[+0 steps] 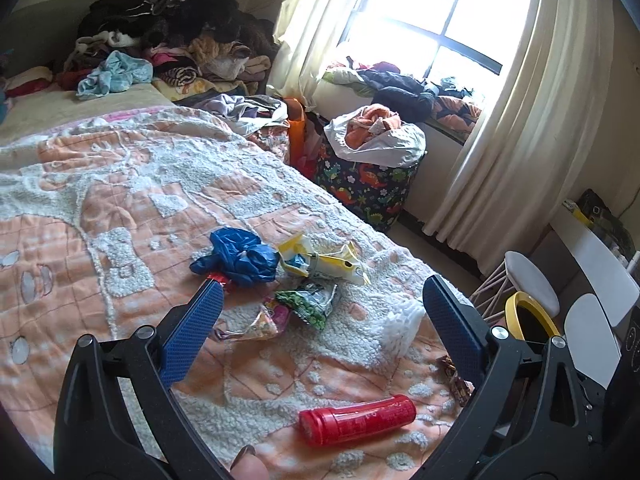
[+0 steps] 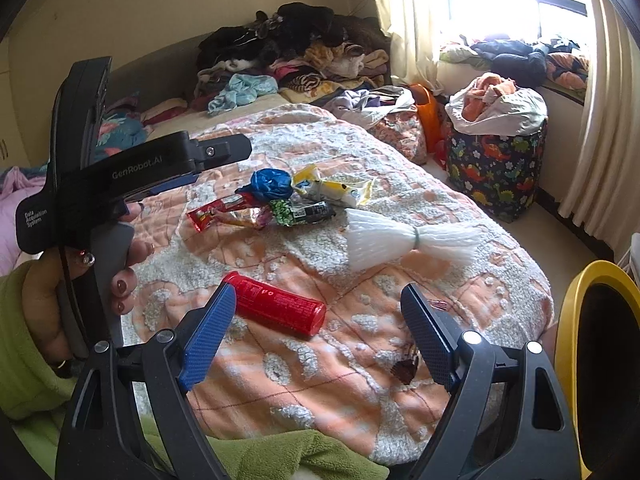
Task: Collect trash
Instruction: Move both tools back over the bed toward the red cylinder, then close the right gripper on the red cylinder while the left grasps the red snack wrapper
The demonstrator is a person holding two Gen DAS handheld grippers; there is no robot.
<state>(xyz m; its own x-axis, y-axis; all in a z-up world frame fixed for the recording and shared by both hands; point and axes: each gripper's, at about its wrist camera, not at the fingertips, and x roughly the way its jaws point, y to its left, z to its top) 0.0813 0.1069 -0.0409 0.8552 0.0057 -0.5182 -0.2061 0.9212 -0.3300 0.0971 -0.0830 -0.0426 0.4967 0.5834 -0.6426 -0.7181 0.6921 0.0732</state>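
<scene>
Trash lies scattered on an orange and white bedspread [image 1: 100,200]. A red tube [image 2: 280,306] rests just ahead of my right gripper [image 2: 318,292], which is open and empty, its left pad close to the tube's end. Farther off sit a white foam net [image 2: 400,240], a blue plastic bag [image 2: 272,184], a yellow-white wrapper [image 2: 340,190], a green wrapper [image 2: 296,212] and a red wrapper [image 2: 208,212]. My left gripper [image 1: 323,286] is open and empty above the wrapper cluster: blue plastic bag [image 1: 240,258], green wrapper [image 1: 312,302]. The red tube [image 1: 356,420] lies below it.
A yellow-rimmed bin [image 2: 572,312] stands at the bed's right edge. A brown wrapper [image 2: 404,368] lies near my right pad. Clothes [image 1: 180,40] are piled at the bed's far end. A dinosaur-print bag [image 1: 368,188] of laundry sits under the window, and a white stool [image 1: 532,280] stands nearby.
</scene>
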